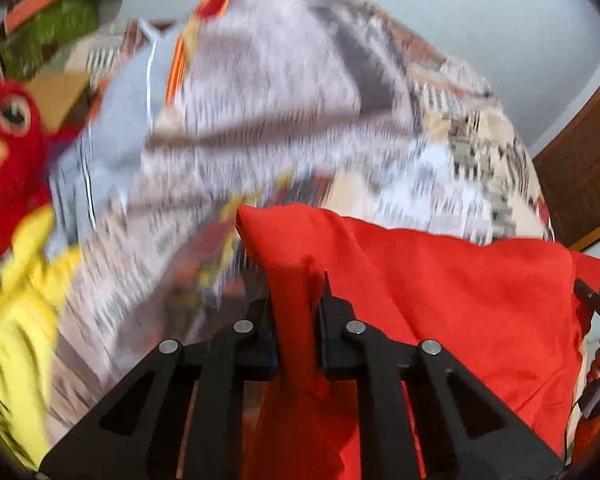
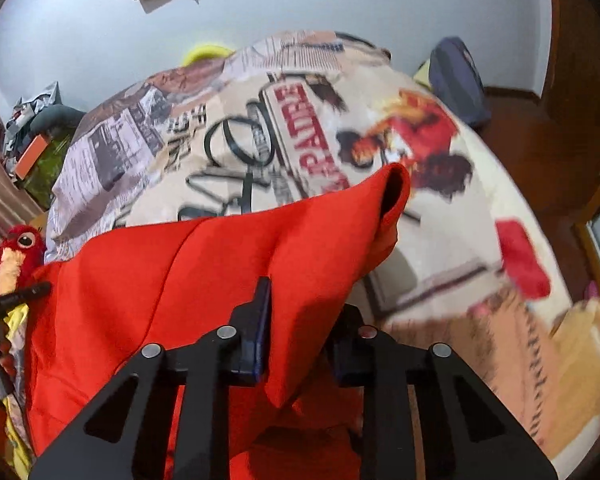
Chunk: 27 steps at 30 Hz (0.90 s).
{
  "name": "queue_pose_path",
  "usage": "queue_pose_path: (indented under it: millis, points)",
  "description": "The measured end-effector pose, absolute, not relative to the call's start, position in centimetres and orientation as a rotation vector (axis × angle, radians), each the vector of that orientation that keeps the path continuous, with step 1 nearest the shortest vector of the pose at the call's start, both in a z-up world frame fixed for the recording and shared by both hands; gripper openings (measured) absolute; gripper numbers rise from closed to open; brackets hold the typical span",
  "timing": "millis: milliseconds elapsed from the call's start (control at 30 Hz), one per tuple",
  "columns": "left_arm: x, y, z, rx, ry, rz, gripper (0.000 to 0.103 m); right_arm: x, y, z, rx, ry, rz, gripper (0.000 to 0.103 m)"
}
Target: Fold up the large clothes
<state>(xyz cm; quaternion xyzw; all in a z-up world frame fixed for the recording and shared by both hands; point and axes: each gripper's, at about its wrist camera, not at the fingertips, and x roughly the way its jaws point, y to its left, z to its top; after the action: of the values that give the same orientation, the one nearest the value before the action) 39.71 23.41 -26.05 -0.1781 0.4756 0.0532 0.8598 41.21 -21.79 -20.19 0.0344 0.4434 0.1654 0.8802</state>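
Observation:
A large red garment [image 1: 460, 304] hangs stretched between my two grippers above a bed. My left gripper [image 1: 296, 300] is shut on a bunched fold of the red garment. In the right wrist view the red garment [image 2: 172, 280] spreads to the left, with an open sleeve end [image 2: 394, 196] sticking up. My right gripper [image 2: 300, 320] is shut on its edge; the cloth covers the right finger. The other gripper shows at the right edge of the left view [image 1: 598, 308] and the left edge of the right view [image 2: 4, 300].
The bed carries a newspaper-print cover [image 2: 260, 140], blurred in the left wrist view [image 1: 260, 120]. A red and yellow plush bird [image 1: 8, 152] sits at the left; it also shows in the right wrist view [image 2: 16, 252]. Dark wooden furniture [image 2: 572, 120] stands to the right.

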Motion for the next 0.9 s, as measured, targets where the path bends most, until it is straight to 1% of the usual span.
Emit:
queue_pose_path:
  millis: [100, 167, 300, 367, 433, 567, 633, 800, 900]
  points:
    - [41.3, 23.7, -24.7, -0.355, 0.96, 0.123, 0.013, 42.2, -21.2, -19.7, 0.053, 0.897, 0.328, 0.021]
    - [41.9, 23.8, -24.8, -0.347, 0.959, 0.129, 0.013, 42.8, -21.0, -19.9, 0.05, 0.892, 0.31, 0.021]
    - [42.9, 23.8, -26.9, -0.344, 1.017, 0.156, 0.015, 43.7, -20.8, -21.2, 0.047, 0.921, 0.283, 0.022]
    - [42.8, 23.6, -28.4, -0.329, 1.041, 0.162, 0.017, 43.7, -20.7, -21.7, 0.022, 0.922, 0.275, 0.025]
    - [42.4, 23.1, -29.5, -0.291, 1.052, 0.174, 0.02, 43.5, -20.6, -21.6, -0.006, 0.913, 0.266, 0.026]
    - [41.6, 22.1, -29.8, -0.239, 1.071, 0.196, 0.02, 42.7, -20.6, -20.7, -0.073, 0.901, 0.23, 0.026]
    - [41.3, 21.2, -29.1, -0.195, 1.069, 0.207, 0.02, 42.2, -20.6, -20.3, -0.095, 0.9, 0.208, 0.029]
    - [39.2, 20.1, -26.0, -0.154, 1.038, 0.173, 0.021, 39.9, -21.0, -18.1, -0.137, 0.893, 0.193, 0.029]
    - [37.2, 19.3, -23.2, -0.143, 0.993, 0.147, 0.025, 37.8, -21.3, -16.5, -0.149, 0.875, 0.205, 0.032]
